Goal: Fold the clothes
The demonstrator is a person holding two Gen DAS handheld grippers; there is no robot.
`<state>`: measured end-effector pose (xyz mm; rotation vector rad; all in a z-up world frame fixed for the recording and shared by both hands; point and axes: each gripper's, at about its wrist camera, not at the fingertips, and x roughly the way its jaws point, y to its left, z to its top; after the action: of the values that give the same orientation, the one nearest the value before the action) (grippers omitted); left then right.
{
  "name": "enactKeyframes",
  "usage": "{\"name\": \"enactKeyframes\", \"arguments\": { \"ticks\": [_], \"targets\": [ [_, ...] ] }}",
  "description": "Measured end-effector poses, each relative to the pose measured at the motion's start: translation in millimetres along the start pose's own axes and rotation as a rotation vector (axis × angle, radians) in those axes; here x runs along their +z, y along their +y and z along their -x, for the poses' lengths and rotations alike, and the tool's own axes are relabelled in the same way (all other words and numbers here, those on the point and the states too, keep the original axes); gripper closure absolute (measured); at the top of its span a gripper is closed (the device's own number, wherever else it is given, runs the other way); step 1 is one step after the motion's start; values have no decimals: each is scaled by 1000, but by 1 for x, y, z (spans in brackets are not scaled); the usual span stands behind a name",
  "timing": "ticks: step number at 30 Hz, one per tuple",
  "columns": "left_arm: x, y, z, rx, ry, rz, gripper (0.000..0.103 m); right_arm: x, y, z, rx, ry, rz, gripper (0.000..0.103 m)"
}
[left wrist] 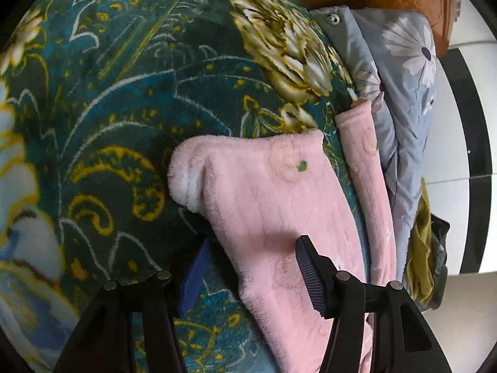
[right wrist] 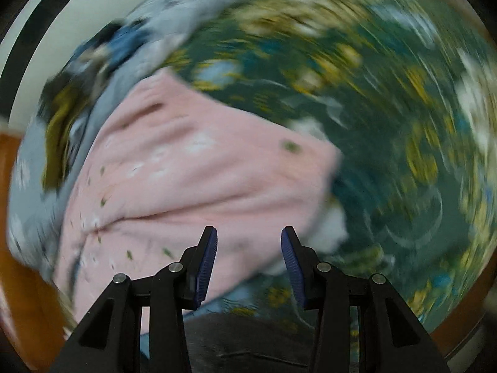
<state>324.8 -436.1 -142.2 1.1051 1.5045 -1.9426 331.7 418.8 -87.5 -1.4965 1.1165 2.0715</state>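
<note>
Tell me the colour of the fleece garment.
Pale pink fleece garment, with small green marks; sharpest in the left wrist view.

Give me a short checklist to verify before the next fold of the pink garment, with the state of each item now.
1. Left gripper empty, jaws apart: ok.
2. Right gripper empty, jaws apart: ok.
3. Pink garment lies on the blanket: ok.
4. Garment flat, no wrinkles: not ok, creases show.
5. Garment clear of the grey bedding: cannot tell, they seem to touch.
6. Right view sharp enough to aim: not ok, blurred.
</note>
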Motion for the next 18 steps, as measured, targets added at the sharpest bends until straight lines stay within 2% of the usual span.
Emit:
{"name": "enactKeyframes", "arguments": {
  "ticks": [3, 6, 8, 11, 14, 18],
  "targets": [
    [1, -2, -2, -10, 4, 8, 44, -1, -22, -2, 89, -6, -97, 59],
    [1, -2, -4, -10, 14, 20, 57, -3, -24, -9, 160, 2, -139, 59],
    [1, -3, -7, -8, 18, 27, 70, -3, -22, -16, 165, 18, -151, 59],
    [-1, -7, -10, 21, 21, 20, 85, -6, -17, -31, 151, 45, -152, 59],
    [-1, -10, -12, 30, 9, 34, 94, -9, -18, -41, 165, 54, -189, 59],
    [2, -19, -9, 30, -12, 30, 98, -8, -24, -42, 195, 32, -279, 59]
  ]
}}
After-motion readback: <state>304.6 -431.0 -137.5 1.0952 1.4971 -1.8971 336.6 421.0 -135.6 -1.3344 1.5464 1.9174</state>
